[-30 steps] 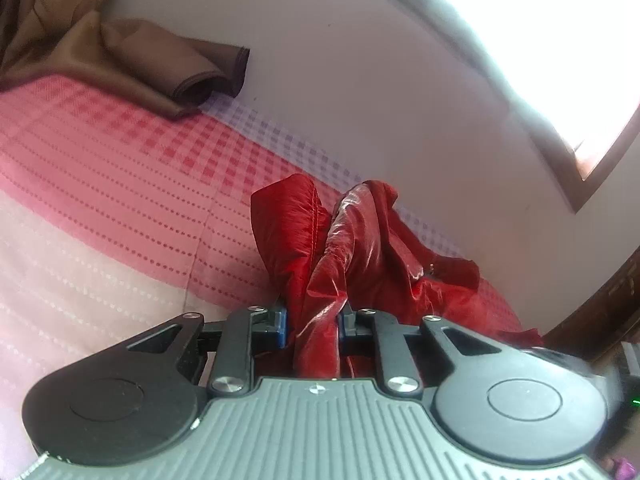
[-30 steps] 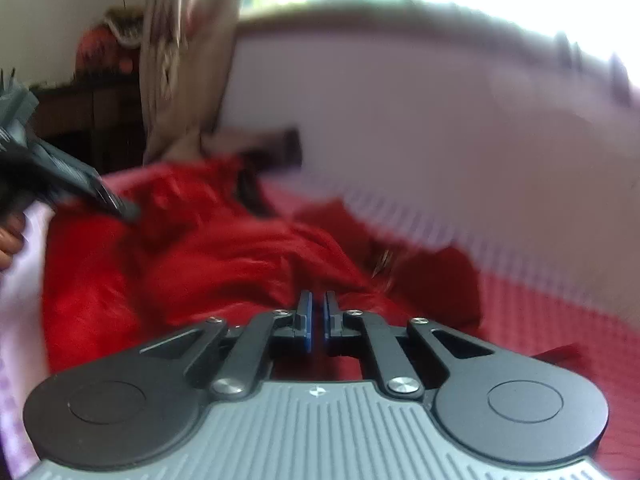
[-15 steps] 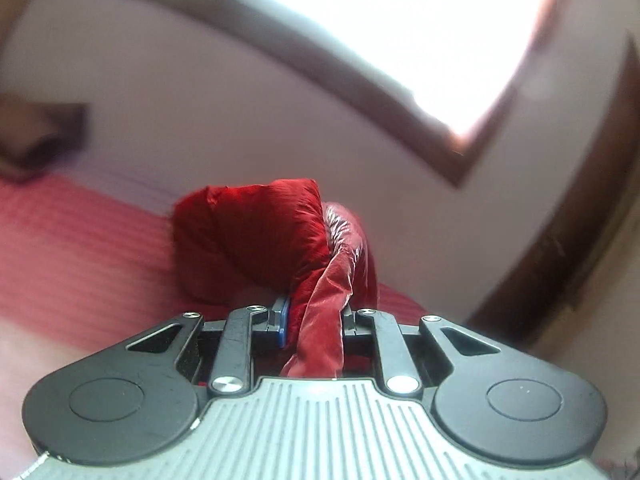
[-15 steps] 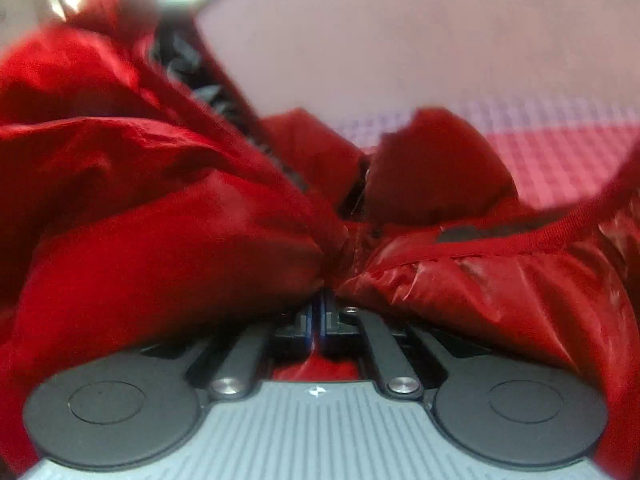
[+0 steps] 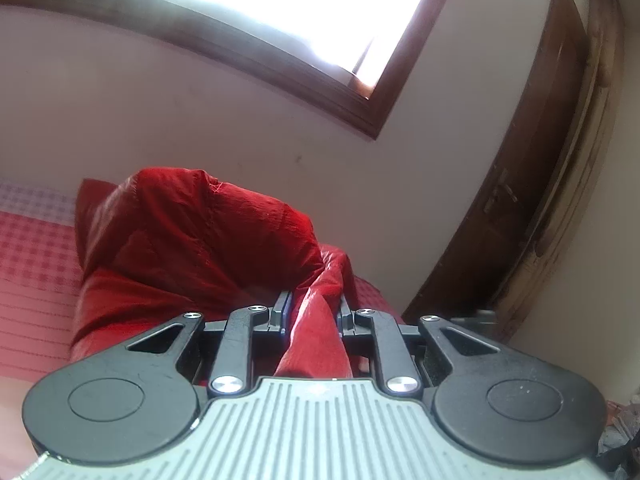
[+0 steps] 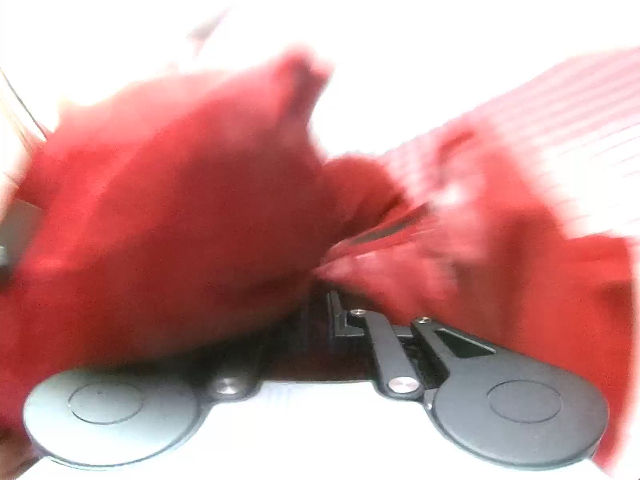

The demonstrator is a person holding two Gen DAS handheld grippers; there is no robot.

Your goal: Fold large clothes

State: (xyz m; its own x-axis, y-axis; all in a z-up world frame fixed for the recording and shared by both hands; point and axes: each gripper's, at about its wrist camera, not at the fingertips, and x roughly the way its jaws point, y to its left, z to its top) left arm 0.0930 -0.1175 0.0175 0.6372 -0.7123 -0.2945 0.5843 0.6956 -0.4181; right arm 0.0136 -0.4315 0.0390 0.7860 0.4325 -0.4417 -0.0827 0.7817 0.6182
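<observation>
A shiny red padded jacket (image 5: 192,240) lies heaped on the bed, one part rising in a puffy mound against the wall. My left gripper (image 5: 312,308) is shut on a bunched strip of it, which runs back between the fingers. In the blurred right wrist view the red jacket (image 6: 180,200) fills most of the picture and drapes over the left finger. My right gripper (image 6: 320,304) has a gathered fold at its tips, and its jaws are opening. Only its right finger (image 6: 336,312) shows.
The bed carries a red and pink checked, striped sheet (image 5: 32,248), with the striped sheet (image 6: 580,120) also at the upper right. A pale wall stands close behind the bed. Above is a bright wood-framed window (image 5: 280,0); a dark wooden door (image 5: 540,160) stands at right.
My left gripper rose and swung right with the jacket strip, bringing window and door into view. My right gripper went from empty above the jacket into its folds and rolled.
</observation>
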